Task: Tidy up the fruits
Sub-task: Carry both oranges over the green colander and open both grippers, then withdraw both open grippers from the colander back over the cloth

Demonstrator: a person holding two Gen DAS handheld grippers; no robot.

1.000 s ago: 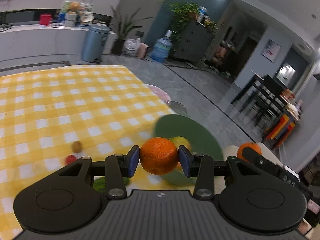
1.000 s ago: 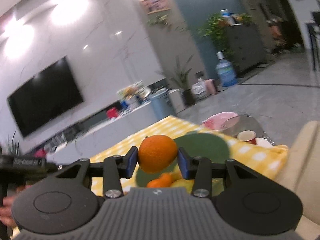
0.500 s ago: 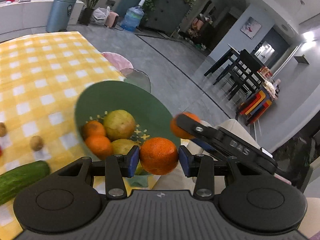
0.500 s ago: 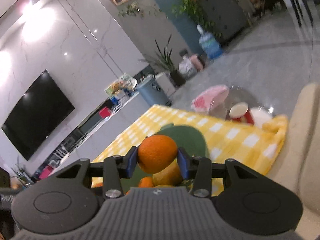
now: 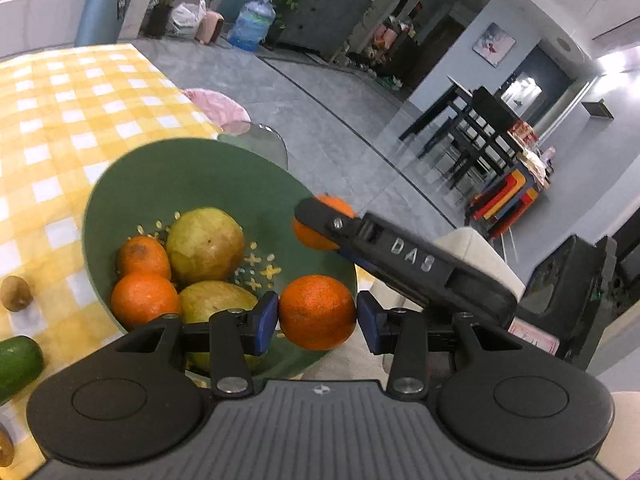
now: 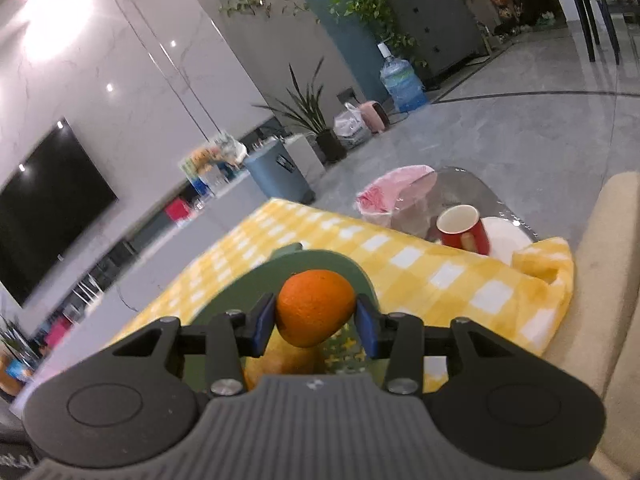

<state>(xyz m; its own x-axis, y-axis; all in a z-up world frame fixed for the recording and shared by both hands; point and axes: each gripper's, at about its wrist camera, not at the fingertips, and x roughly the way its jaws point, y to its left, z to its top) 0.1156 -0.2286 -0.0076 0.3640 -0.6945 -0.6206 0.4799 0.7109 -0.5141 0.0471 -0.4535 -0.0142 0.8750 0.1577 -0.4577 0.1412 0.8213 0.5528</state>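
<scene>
My left gripper (image 5: 317, 322) is shut on an orange (image 5: 317, 312), held over the near right rim of the green bowl (image 5: 168, 172). The bowl holds two oranges (image 5: 144, 304) and two yellow-green fruits (image 5: 205, 238). In the left wrist view the right gripper (image 5: 320, 220) reaches in from the right above the bowl, shut on a second orange (image 5: 336, 204). In the right wrist view that gripper (image 6: 315, 322) clamps its orange (image 6: 315, 307) above the bowl (image 6: 320, 262), with yellowish fruit (image 6: 286, 360) below.
The yellow checked cloth (image 5: 60, 104) covers the table. A kiwi (image 5: 15, 293) and a cucumber end (image 5: 18, 362) lie left of the bowl. A red cup (image 6: 464, 229), a white plate (image 6: 506, 236) and a pink bag (image 6: 392, 196) stand past the cloth's far edge. A beige cushion (image 6: 608, 280) sits right.
Both grippers came down and in over the green bowl, each still clamping its orange. The bowl now fills the left wrist view, and the right gripper sits closer beside the left.
</scene>
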